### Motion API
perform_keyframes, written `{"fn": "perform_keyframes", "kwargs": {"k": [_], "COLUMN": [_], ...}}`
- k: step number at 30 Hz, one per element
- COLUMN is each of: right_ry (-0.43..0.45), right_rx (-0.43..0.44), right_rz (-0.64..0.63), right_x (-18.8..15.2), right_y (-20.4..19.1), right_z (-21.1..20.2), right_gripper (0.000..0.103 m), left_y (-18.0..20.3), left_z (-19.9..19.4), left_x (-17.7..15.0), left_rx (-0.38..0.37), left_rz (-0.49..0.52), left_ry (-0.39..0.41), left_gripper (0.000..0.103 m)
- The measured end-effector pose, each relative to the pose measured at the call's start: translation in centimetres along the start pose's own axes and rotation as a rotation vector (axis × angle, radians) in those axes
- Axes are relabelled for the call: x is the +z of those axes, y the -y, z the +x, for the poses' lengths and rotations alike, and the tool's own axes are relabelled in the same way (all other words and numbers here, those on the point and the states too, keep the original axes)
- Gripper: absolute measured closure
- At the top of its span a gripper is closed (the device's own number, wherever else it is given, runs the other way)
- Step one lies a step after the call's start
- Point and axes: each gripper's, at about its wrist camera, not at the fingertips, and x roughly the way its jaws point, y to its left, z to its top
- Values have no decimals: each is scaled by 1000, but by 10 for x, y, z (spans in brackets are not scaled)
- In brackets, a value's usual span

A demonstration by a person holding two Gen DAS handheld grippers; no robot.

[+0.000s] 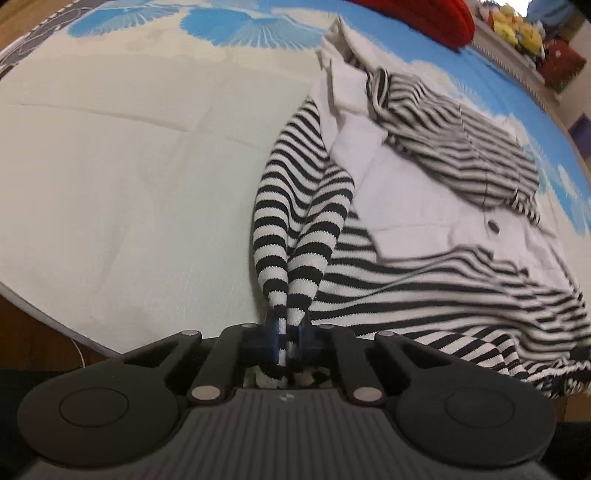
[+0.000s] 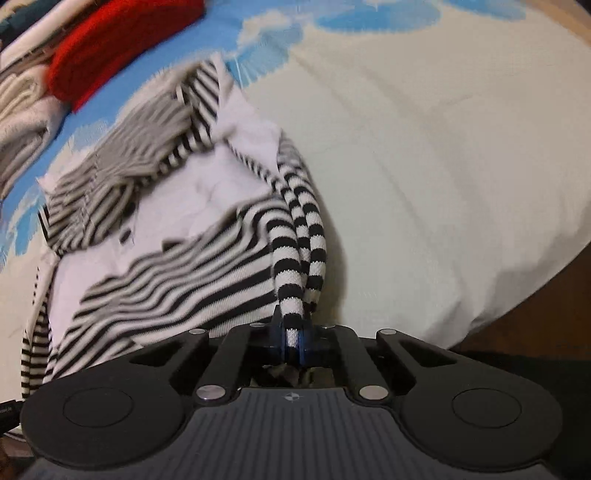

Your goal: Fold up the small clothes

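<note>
A small black-and-white striped garment (image 1: 424,288) with white panels and a dark button lies crumpled on a pale bed cover (image 1: 129,184). My left gripper (image 1: 286,338) is shut on a bunched striped edge of it, which stretches away from the blue pads. In the right wrist view the same garment (image 2: 166,280) spreads to the left. My right gripper (image 2: 293,341) is shut on another bunched striped edge. Both pinched parts are pulled taut and lifted off the cover.
A red knitted item (image 1: 424,14) lies at the far edge of the bed, also in the right wrist view (image 2: 110,48). Folded pale clothes (image 2: 22,107) are stacked at far left. Soft toys (image 1: 517,26) sit on a shelf beyond. The bed's near edge (image 2: 517,302) drops to dark floor.
</note>
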Motion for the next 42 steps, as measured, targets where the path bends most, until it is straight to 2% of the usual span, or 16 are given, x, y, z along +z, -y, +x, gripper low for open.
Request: {"fn": "perform_keyframes", "kwargs": {"k": [2,4,5,6,8,16,21,22,25,26,27,28,30,42], "right_ry": [-2,-36,-56,-72,-85,-92,-93,-92,-87,-86,-81,-77,-71,-68], "right_rx": [-6,-42,-56,-68,-93,-114,-101,-98,-97,-100,-102,-102,-91,-80], "right_rz": [4,-8,-17,-30,-56,-52,-81,-86,-119,-133,-145,-151,-142,-130], "right_x": [1,-2,-3,-4,-6,-9,-12,-12,-14,-14,-14,-15,-14,-13], "right_y": [3,4,2,0,-6,-8,-13,-14,-18,-20,-21,-22,-20,-17], "right_z": [-2,6,11,16,22,25,26,27,29,29,29,28,27,27], "right_gripper": [98,97,97,96,90,81,67,63,60,60,67,80,88,90], "left_y": [-2,-3,-3,-4,-4,3,8,9,11,11,10,10,9,12], "left_z": [0,7,10,12,14,18,20,20,20,20,20,20,20,21], "left_x": [-1,-2,-3,-3,-2,-3,-3,-3,-4,-4,-4,-4,-4,-4], "left_rx": [-15,-10,-3,3,-1,23,28,29,30,30,28,25,22,32], "left_rz": [-16,-9,1,8,21,56,84,91,109,110,108,106,98,114], "left_ry": [-4,-36,-52,-59,-60,-43,-34,-33,-30,-29,-29,-29,-30,-29], "left_gripper": [92,85,76,71,70,71,85,86,87,87,87,87,87,86]}}
